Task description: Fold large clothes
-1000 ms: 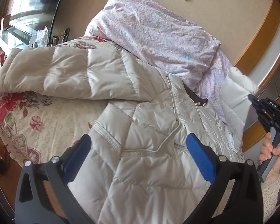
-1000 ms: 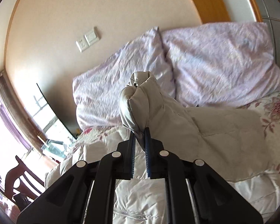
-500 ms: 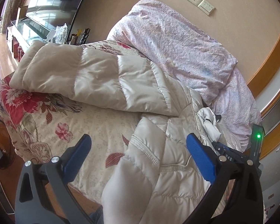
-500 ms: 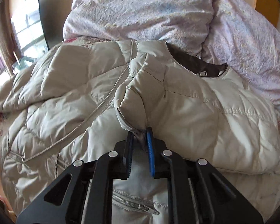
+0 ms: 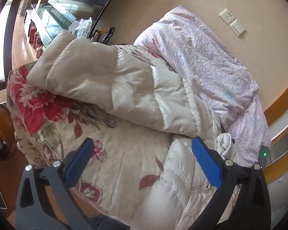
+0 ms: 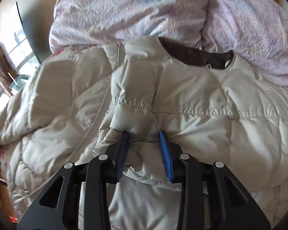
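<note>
The right gripper (image 6: 145, 134), jaws parted, straddles the folded-in sleeve (image 6: 163, 99) of the jacket (image 5: 124, 88); the left gripper (image 5: 142, 153) hovers spread, ready for the other sleeve.

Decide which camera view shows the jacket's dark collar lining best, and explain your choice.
The right wrist view. There the dark collar lining lies open at the neck of the jacket, just below the pillows. In the left wrist view only a thin dark sliver peeks out beside the spread sleeve.
</note>
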Motion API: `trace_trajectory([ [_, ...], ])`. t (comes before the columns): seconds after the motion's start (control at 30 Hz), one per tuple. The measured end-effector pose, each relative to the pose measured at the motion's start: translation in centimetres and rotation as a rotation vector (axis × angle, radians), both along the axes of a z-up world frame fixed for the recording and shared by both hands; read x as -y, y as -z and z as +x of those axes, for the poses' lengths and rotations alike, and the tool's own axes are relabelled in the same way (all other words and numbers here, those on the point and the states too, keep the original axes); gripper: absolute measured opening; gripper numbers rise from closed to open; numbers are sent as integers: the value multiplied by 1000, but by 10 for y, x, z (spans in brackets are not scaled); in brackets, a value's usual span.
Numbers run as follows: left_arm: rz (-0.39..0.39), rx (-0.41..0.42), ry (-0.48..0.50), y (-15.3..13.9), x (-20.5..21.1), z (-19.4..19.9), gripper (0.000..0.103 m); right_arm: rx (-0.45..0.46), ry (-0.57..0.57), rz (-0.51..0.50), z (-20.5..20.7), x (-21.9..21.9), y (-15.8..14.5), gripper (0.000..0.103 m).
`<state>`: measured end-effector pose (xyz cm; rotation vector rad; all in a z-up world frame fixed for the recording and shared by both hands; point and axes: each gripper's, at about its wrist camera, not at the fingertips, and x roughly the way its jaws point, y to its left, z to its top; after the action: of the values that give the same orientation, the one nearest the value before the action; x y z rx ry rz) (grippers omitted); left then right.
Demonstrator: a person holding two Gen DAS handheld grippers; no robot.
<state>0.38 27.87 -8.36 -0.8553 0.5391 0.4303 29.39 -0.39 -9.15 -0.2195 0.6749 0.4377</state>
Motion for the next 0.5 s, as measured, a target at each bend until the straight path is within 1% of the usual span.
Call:
trace_trajectory([
  [0.03, -18, 0, -12, 2, -5, -1, 101, 40, 9, -22, -3, -5, 5, 36],
  [0.1, -43, -2, -39, 5, -13, -2, 101, 75, 20, -51, -7, -10, 7, 36],
  [0.3, -128, 6, -127, 15, -34, -4, 100, 89, 13, -11, -7, -4, 9, 36],
  [0.33, -139, 19, -140, 15, -38, -5, 100, 94, 13, -7, -8, -4, 9, 36],
  [0.4, -159, 25, -177, 16, -44, -6, 97, 97, 11, 4, -8, -2, 9, 36],
  [0.5, -201, 51, -241, 18, -57, -11, 89, 92, 7, 23, -7, 0, 9, 37],
])
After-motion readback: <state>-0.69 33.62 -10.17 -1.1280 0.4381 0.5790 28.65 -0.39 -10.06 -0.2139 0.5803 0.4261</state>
